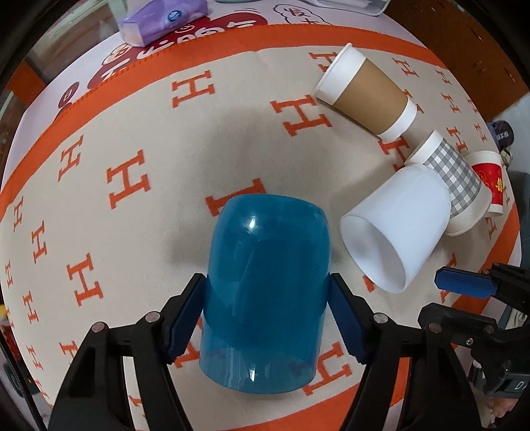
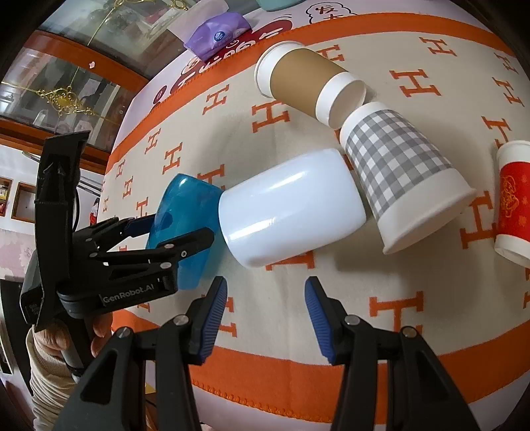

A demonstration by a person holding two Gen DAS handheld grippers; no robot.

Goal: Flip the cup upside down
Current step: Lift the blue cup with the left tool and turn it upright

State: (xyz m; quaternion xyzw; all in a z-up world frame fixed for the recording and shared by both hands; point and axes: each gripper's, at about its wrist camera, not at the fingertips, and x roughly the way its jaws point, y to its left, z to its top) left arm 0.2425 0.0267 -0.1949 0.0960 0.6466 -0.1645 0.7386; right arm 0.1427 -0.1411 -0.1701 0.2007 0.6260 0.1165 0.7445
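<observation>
A translucent blue cup point(image 1: 265, 291) is between the fingers of my left gripper point(image 1: 266, 315), which is shut on its sides; its closed base points away from me and its open rim faces the camera. In the right wrist view the blue cup point(image 2: 185, 218) sits tilted in the left gripper point(image 2: 165, 232) just above the cloth. A white plastic cup point(image 1: 394, 228) lies on its side to the right; it also shows in the right wrist view point(image 2: 288, 212). My right gripper point(image 2: 266, 308) is open and empty in front of the white cup.
A brown-sleeved paper cup point(image 1: 367, 92) lies on its side. A grey checked paper cup point(image 2: 404, 172) and a red paper cup point(image 2: 513, 212) lie to the right. A purple tissue pack point(image 1: 162, 20) sits at the far edge of the orange patterned cloth point(image 1: 132, 232).
</observation>
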